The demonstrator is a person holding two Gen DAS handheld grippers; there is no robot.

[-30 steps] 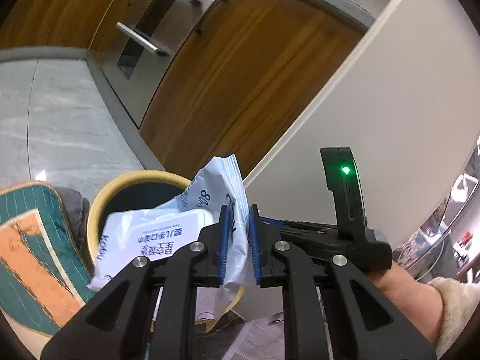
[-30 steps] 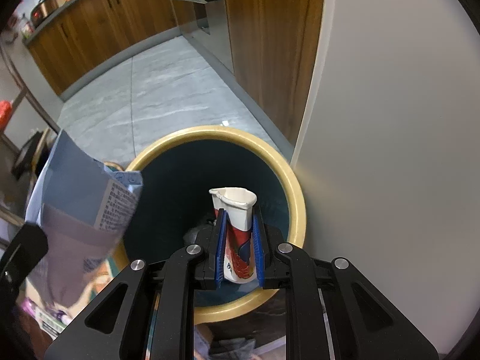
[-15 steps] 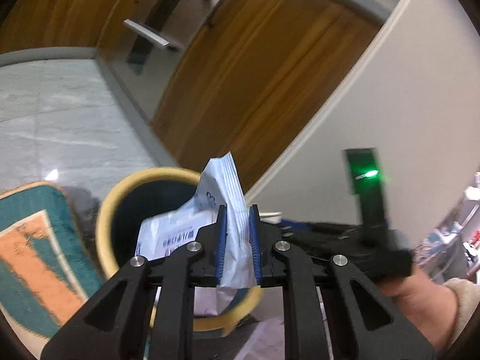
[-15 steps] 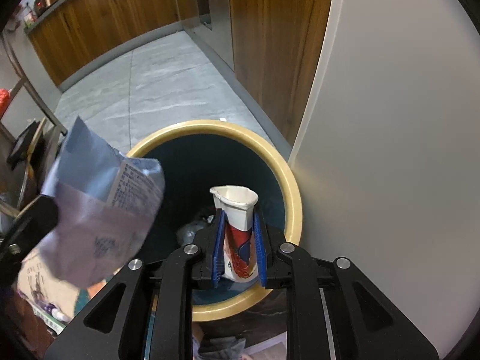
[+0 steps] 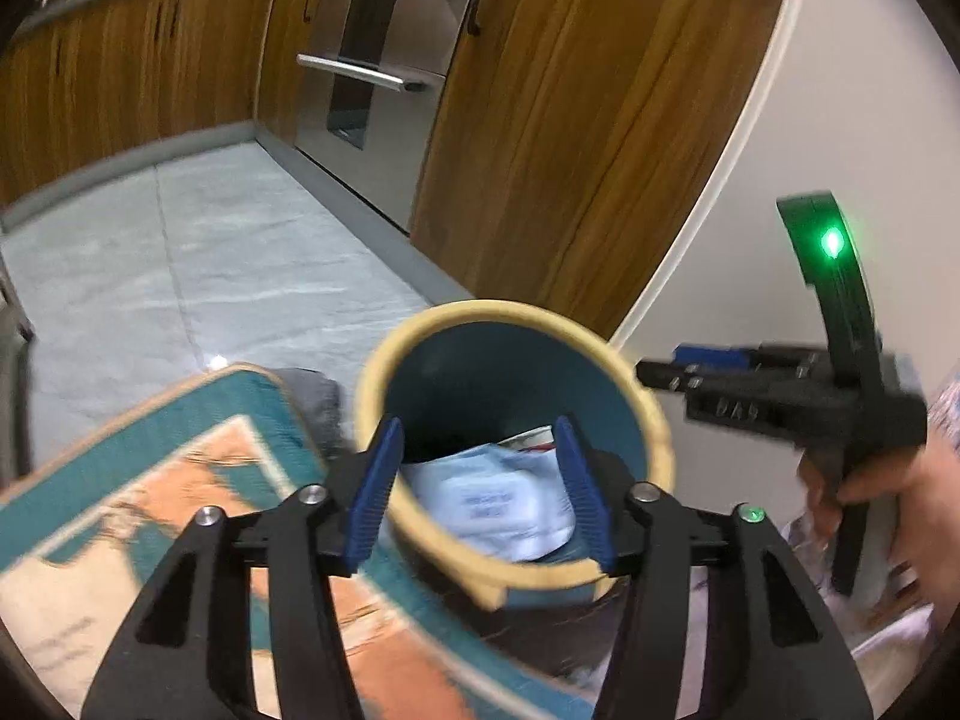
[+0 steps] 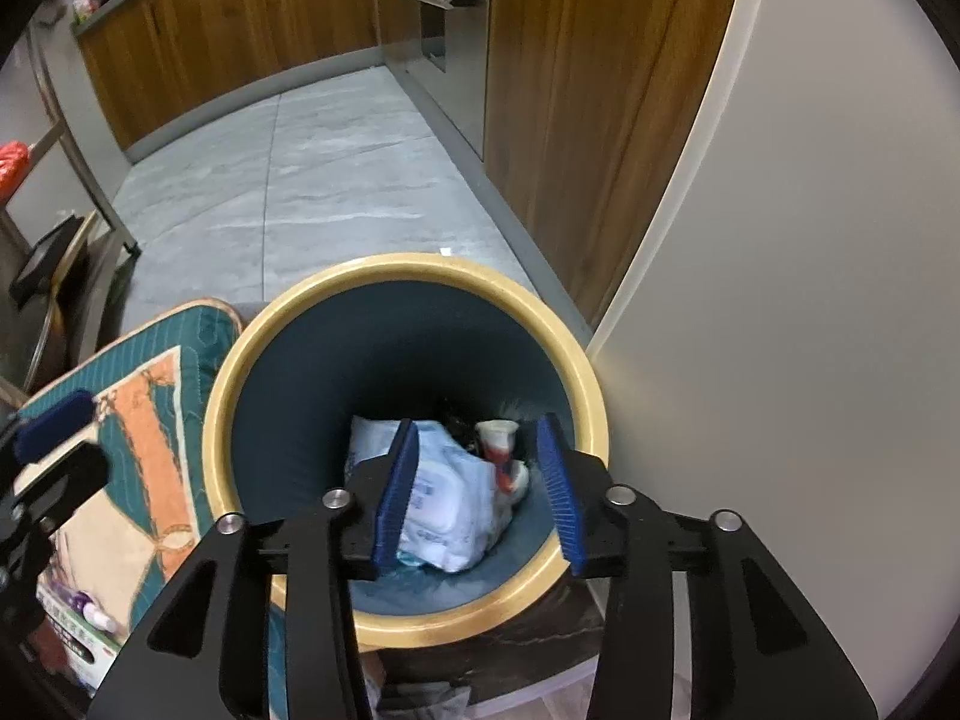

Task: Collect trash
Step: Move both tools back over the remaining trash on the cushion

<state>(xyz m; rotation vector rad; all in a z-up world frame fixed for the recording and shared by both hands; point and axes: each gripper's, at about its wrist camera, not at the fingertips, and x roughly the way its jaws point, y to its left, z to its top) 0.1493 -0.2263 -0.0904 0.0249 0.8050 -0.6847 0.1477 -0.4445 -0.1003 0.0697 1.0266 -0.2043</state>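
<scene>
Both pieces of trash have left my jaws since a second ago and now lie in the bin (image 6: pixel 591 420), a dark blue tub with a yellow rim beside the white wall (image 6: pixel 810 240). My left gripper (image 5: pixel 480 483) and right gripper (image 6: pixel 477 483) are both spreading apart, nothing between the pads. Inside, the pale blue wipes pack (image 6: pixel 444 498) lies across the bottom with the small red-and-white cup (image 6: pixel 501 447) just beside it. My left view shows only part of the pack (image 5: pixel 498 498), and the cup there is barely a sliver. Blur softens that view. It alone shows the hand (image 5: pixel 888 492) on the right tool. The patterned cushion (image 6: pixel 150 420) sits against the bin.
</scene>
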